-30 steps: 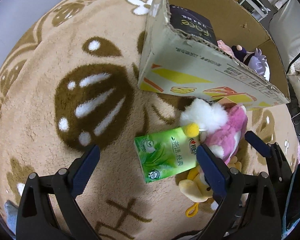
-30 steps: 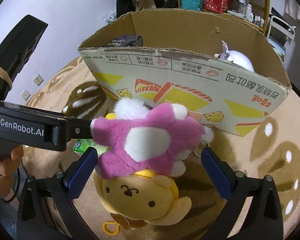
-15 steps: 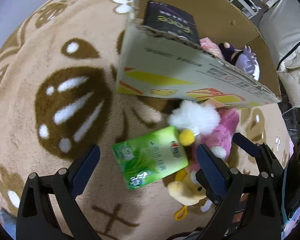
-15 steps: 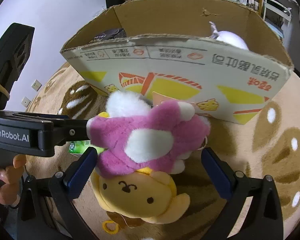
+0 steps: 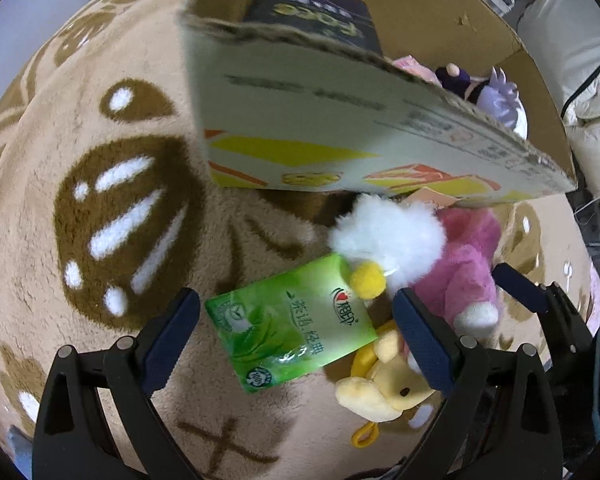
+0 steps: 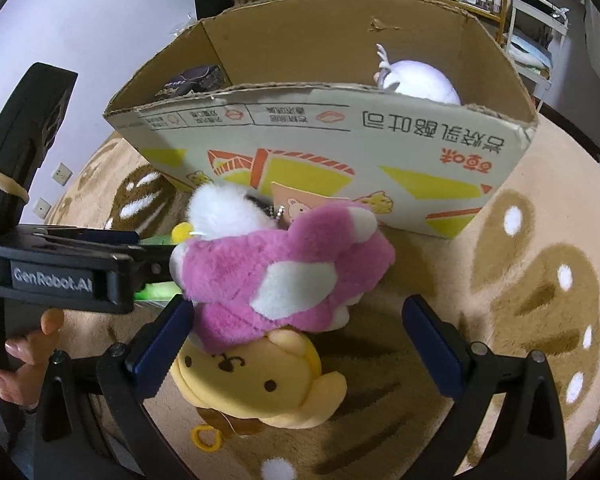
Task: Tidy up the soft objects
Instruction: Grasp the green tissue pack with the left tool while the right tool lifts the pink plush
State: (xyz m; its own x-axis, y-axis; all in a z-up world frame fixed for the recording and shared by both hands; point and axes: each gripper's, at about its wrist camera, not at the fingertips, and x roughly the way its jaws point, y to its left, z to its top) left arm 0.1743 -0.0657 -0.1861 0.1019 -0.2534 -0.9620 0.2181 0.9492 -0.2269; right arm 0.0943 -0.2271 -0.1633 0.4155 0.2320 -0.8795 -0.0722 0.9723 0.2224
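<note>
Both claws spread, grasping nothing. Left claw [image 5: 296,332] straddles green tissue pack [image 5: 290,322] on rug [image 5: 40,240]. Right claw [image 6: 296,336] brackets pink plush [image 6: 276,276] atop yellow plush [image 6: 256,376], likely for transfer. Cardboard box [image 6: 340,140] at 12 o'clock.

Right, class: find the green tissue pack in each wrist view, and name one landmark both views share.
Left wrist: green tissue pack lies low in the middle, between the open fingers.
Right wrist: only a green sliver at mid-left, behind the other gripper.
Shared landmark: the cardboard box.
</note>
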